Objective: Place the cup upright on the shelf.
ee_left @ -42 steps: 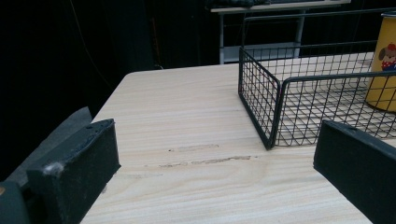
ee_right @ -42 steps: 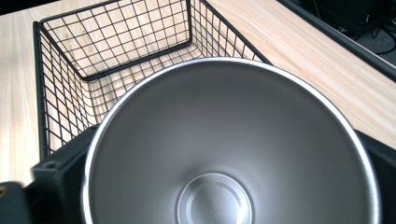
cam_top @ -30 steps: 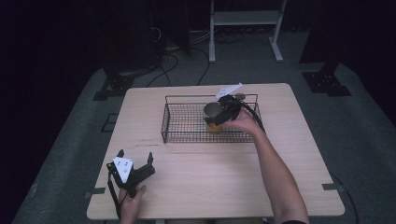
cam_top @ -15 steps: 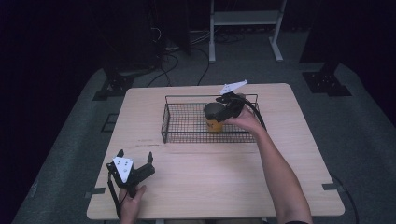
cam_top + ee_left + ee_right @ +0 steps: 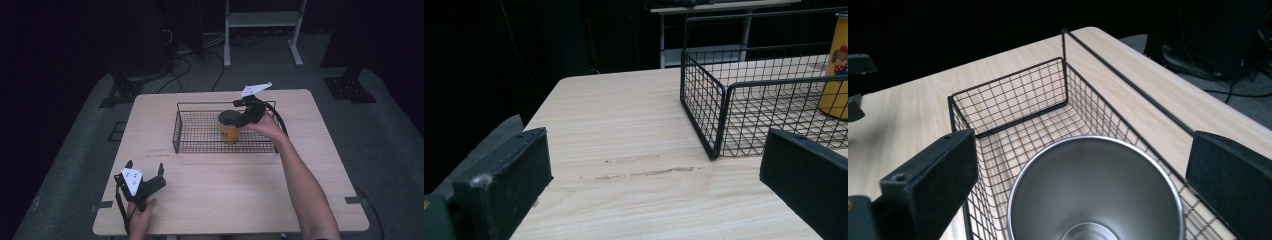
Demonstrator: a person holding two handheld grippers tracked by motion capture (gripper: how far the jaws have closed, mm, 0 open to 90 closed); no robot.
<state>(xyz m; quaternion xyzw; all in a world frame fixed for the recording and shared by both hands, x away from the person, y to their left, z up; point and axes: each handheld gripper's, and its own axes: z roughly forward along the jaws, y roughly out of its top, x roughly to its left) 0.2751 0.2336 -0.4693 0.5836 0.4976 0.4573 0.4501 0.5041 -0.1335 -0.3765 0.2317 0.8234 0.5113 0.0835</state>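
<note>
A yellow cup [image 5: 229,128] with a steel inside stands upright in the right half of a black wire basket [image 5: 200,105]. My right gripper [image 5: 240,113] hovers just over the cup's rim, tilted down and open. In the right gripper view the steel cup [image 5: 1093,200] sits below and between the wide jaws of the right gripper [image 5: 1083,185], touching neither. My left gripper [image 5: 145,168] rests open near the table's front left corner. Between the jaws of the left gripper [image 5: 654,195] there is bare wood, with the basket [image 5: 704,105] and the cup [image 5: 836,65] ahead.
The basket stands at the far middle of a light wooden table [image 5: 225,200]. Its wire walls [image 5: 1013,95] rise around the cup. A white metal stand [image 5: 260,30] and cables lie on the dark floor behind the table.
The right gripper has drawn slightly up and to the right over the cup, which stays standing in the basket. The left gripper has not moved.
</note>
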